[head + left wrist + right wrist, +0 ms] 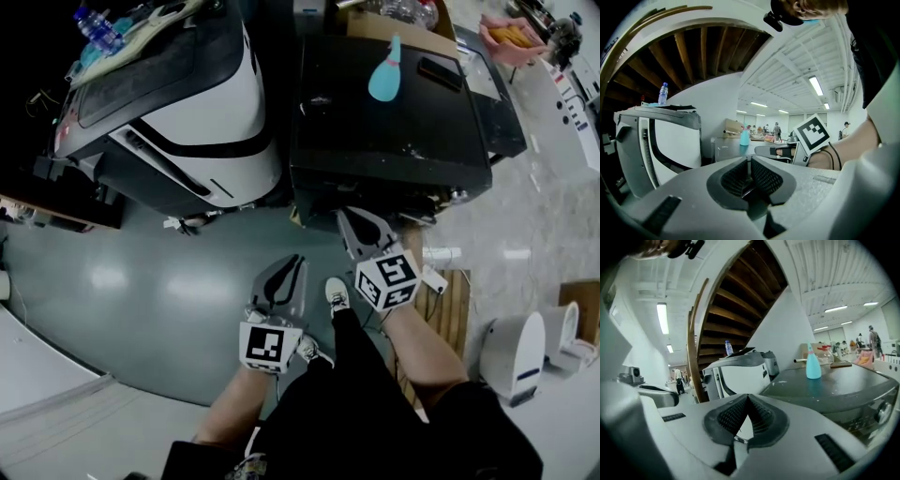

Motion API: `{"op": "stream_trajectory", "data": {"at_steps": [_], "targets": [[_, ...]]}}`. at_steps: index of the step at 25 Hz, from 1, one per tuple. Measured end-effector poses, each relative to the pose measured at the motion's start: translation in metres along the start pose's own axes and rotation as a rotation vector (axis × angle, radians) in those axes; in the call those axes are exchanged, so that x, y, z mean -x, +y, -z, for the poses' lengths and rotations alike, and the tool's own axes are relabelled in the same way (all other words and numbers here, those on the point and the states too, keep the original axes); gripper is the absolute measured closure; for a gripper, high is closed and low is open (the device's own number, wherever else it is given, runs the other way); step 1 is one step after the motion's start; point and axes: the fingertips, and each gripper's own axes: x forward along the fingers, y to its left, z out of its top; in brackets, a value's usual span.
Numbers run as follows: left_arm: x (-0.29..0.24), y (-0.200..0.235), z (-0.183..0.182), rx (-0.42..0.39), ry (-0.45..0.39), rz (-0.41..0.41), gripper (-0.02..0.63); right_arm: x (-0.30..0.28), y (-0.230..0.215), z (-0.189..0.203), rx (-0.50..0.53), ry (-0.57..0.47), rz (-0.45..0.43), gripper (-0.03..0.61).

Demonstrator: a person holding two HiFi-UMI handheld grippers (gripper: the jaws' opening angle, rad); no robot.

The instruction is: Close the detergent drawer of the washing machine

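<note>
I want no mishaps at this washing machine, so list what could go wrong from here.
1. The teal bottle stands loose on the washing machine's dark top; a hard shove at the front might tip it over.
2. The right tongs are shut and empty near the front edge. The head view doesn't clearly show the drawer, so their narrow tip, pushed half blind, could slip off.
3. A wooden pallet lies at the person's right; a step could catch it.

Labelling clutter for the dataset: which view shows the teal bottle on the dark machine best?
Right gripper view: the teal bottle stands upright in full side profile on the dark machine's top. The head view shows the bottle from above, foreshortened. The left gripper view shows it only small and far off.
</note>
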Motion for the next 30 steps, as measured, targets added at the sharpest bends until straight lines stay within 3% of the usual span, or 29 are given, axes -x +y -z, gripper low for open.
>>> {"op": "stream_trajectory", "data": {"at_steps": [6,16,22,30], "targets": [[0.064,0.008,-0.005,-0.008,-0.016,-0.053,0.611,0.04,0.071,-0.026,0.05,-0.071,-0.087,0.58],[0.147,0.005,-0.027,0.008,-0.106,-0.084,0.611,0.117,0.152,-0.043,0.109,-0.094,-0.142,0.581],[0.157,-0.024,-0.03,-0.012,-0.107,-0.053,0.611,0.159,0.163,-0.046,0.139,-0.104,-0.154,0.58],[0.159,-0.091,-0.036,-0.047,-0.125,-0.052,0.611,0.221,0.141,-0.049,0.131,-0.113,-0.173,0.581]]}}
